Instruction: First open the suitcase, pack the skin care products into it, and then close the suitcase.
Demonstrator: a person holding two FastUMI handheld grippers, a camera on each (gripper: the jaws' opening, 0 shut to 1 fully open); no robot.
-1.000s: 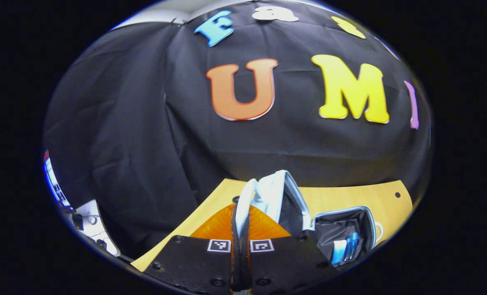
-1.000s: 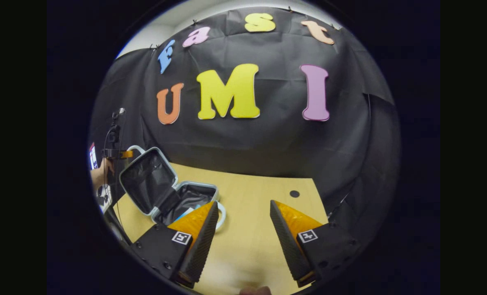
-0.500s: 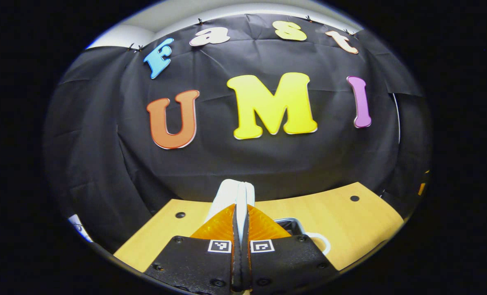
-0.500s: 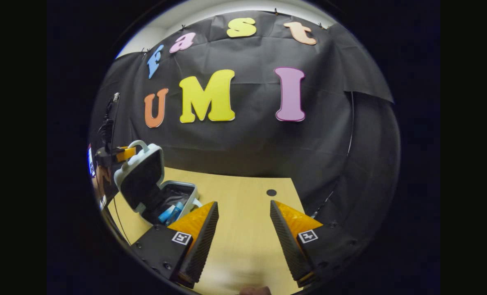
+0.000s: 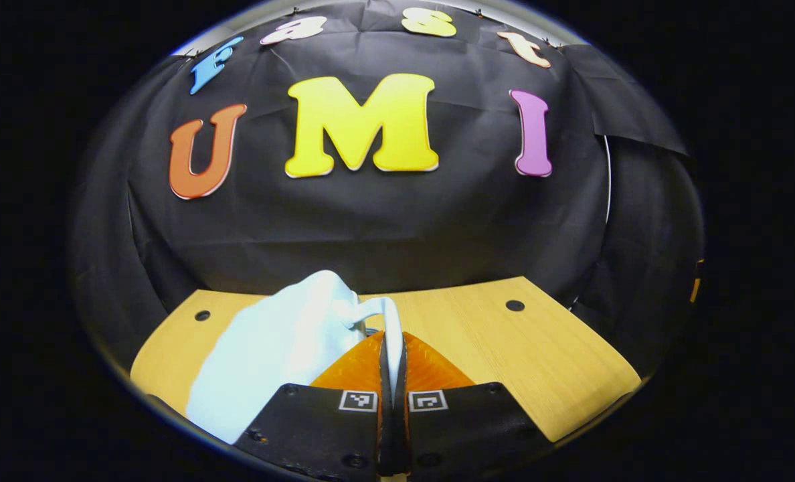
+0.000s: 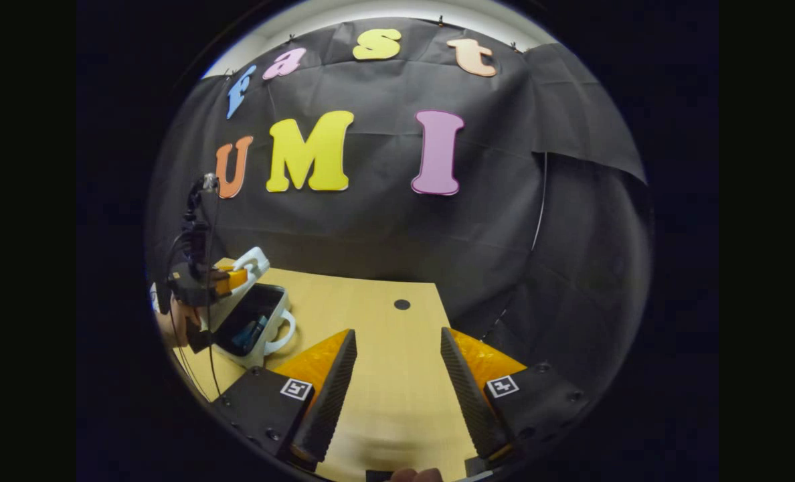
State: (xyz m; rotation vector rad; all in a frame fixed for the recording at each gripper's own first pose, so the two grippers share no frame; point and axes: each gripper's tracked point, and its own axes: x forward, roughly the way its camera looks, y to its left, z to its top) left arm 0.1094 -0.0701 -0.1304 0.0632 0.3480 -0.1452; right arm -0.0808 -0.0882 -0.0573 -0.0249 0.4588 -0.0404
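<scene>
Pinching lid handle [image 5: 385, 314], left hand-held gripper [image 5: 393, 348], suitcase [image 6: 253, 320] half-closed

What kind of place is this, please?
Probably a recording booth, not a home: black cloth wall behind a bare wooden table, where handheld grippers close a small suitcase.

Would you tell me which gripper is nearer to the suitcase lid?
Left. The left gripper is shut on the suitcase lid handle; the right gripper hangs open over the table, apart.

The pale hard-shell suitcase [image 6: 253, 314] sits on the left part of the light wooden table [image 6: 384, 375], blue skin care bottles [image 6: 250, 333] inside.
</scene>
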